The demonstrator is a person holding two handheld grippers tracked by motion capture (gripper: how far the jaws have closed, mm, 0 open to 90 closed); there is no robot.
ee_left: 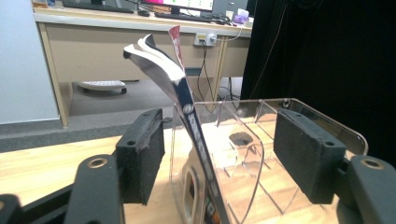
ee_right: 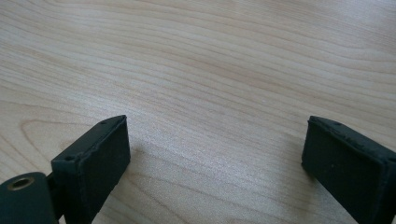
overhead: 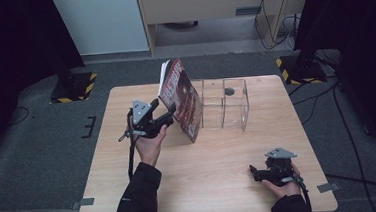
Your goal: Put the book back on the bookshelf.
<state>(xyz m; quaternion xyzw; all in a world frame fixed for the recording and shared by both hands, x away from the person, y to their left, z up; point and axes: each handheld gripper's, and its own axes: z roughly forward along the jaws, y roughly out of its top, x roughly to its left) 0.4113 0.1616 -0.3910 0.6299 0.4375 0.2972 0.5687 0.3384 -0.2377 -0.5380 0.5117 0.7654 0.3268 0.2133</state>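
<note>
The magazine (overhead: 183,100) stood on its lower edge near the middle of the wooden table (overhead: 131,190), leaning tilted against the left wall of a clear plastic divided organizer (overhead: 226,103) that sat just to its right, toward one o'clock from table centre. Its red and dark cover faced me in the high view.

Starting at the left, I had my left gripper (overhead: 169,115) at about ten o'clock from table centre, held in my left hand (overhead: 149,144), its tip right at the magazine's left side. In the left gripper view its jaws stood wide apart, with the magazine (ee_left: 196,135) rising between them, touching neither pad, its white pages fanned open at the top. I could not tell whether it rested inside the organizer (ee_left: 243,154) or just outside its wall.

Further right, at about five o'clock, my right gripper (overhead: 254,173) lay low over the table in my right hand (overhead: 281,184), well apart from the organizer. In the right gripper view its jaws (ee_right: 212,154) were spread wide over bare wood grain, holding nothing.
</note>
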